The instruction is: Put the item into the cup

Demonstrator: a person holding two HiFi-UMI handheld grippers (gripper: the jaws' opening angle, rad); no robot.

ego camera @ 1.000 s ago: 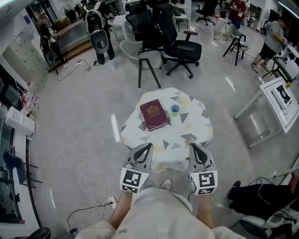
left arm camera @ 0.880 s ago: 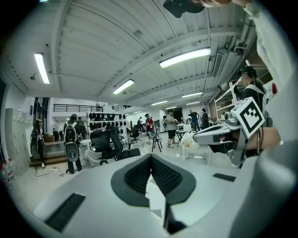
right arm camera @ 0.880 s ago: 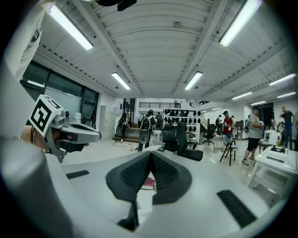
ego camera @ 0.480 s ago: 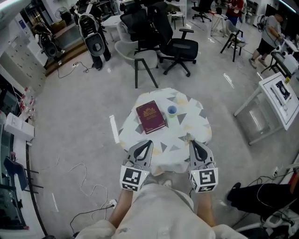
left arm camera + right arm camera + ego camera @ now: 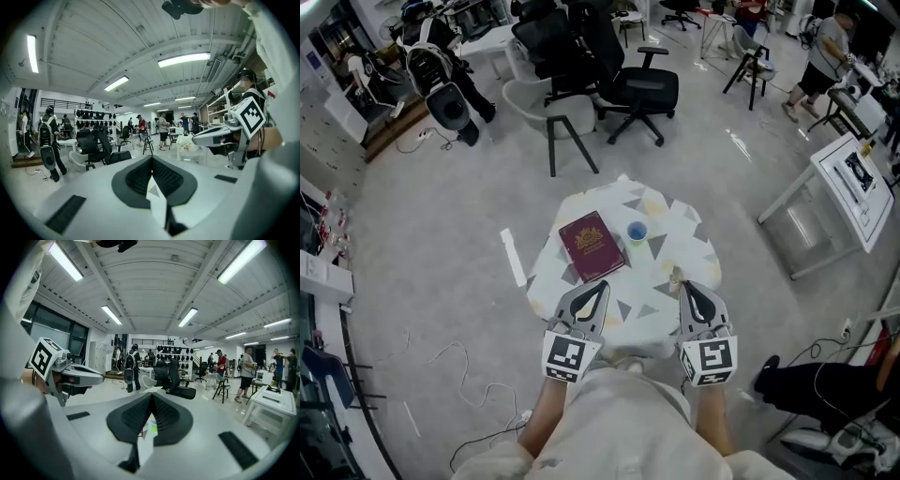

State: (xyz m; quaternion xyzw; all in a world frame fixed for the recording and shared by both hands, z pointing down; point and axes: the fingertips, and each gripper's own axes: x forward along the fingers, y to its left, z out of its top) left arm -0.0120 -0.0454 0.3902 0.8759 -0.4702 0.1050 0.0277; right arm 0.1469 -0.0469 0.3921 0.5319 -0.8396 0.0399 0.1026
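Cup [image 5: 637, 231] stands ahead of both grippers, by the book [image 5: 592, 246]; your left gripper [image 5: 598, 289] and right gripper [image 5: 686, 289] are closed, empty, so this looks pre-grasp: next, open the right over what looks like the small item [image 5: 678, 274] just ahead.

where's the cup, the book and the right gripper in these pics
cup [image 5: 637, 231]: head view, middle of its blue top.
book [image 5: 592, 246]: head view, middle of its dark red cover.
right gripper [image 5: 684, 287]: head view, at the front end where its two jaws meet.
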